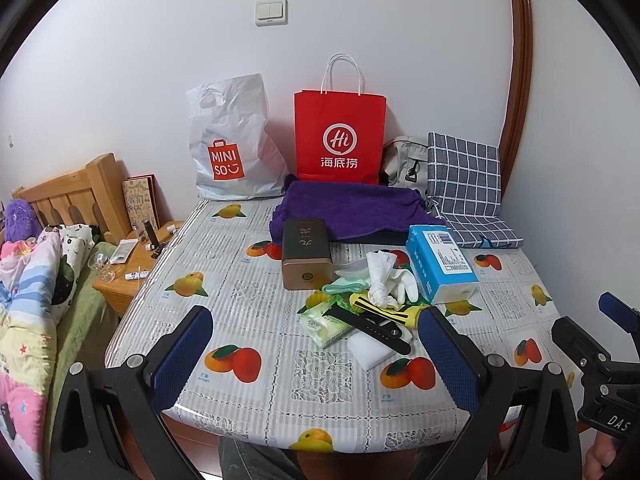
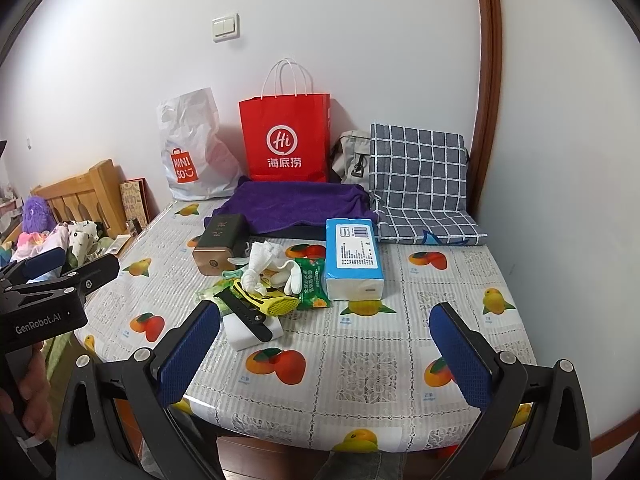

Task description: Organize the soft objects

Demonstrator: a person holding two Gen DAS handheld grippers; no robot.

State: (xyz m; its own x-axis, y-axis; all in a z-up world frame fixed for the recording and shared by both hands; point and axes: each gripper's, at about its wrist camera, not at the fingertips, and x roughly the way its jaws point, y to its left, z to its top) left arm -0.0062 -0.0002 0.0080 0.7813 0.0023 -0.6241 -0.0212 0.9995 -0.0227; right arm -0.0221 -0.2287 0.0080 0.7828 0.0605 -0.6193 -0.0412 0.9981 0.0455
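Two bags stand against the white wall at the far edge of the table [image 1: 240, 360]: a white plastic bag [image 1: 232, 140] and a red paper bag [image 1: 340, 136]. The table wears a plastic cloth printed with fruit. In front of the bags lies a purple towel [image 1: 352, 208], with a grey checked cushion [image 1: 464, 184] to its right. Nearer, a brown box [image 1: 306, 254] and a blue tissue pack [image 1: 440, 264] flank a small heap of soft things: a knotted white cloth [image 1: 380, 276], white gloves [image 1: 402, 284], a green wipes packet [image 1: 324, 320] and a white sponge [image 1: 370, 348] with a black strap [image 1: 372, 326] across it. A bed with a wooden headboard [image 1: 76, 196] sits to the left. The left gripper [image 1: 316, 356] hovers low over the near edge, fingers spread wide, empty. The right gripper [image 2: 324, 356] hangs likewise, released, just short of the heap.
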